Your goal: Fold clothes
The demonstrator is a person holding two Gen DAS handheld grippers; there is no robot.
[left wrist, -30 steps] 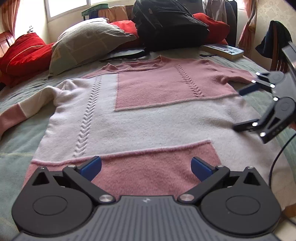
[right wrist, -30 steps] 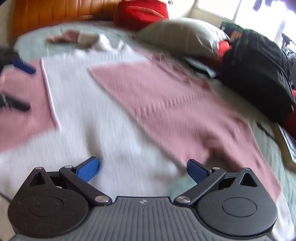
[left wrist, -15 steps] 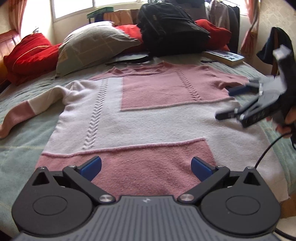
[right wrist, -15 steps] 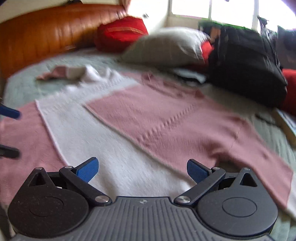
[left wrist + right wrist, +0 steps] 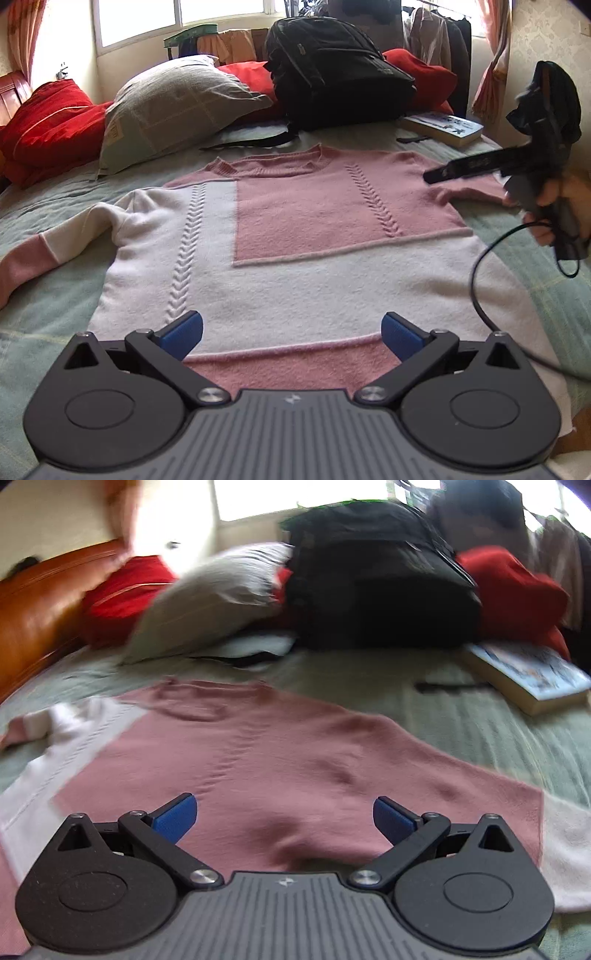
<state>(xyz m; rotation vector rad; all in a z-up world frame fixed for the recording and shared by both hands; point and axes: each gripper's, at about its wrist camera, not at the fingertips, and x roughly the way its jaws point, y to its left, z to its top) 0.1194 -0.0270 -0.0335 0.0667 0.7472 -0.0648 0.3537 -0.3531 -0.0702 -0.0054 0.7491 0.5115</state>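
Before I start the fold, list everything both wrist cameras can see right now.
sweater: one, pink and white, spread flat on the bed, neck toward the pillows
bedspread: one, pale green, under the sweater
grey pillow: one, beyond the sweater's white shoulder
red pillows: several, along the head of the bed
backpack: one, black, beyond the sweater's neck
book: one, light cover, beside the backpack
left gripper: black, blue pads, open over the hem
right gripper: black, blue pads, open over the pink shoulder
hand: one, holding the right gripper's handle
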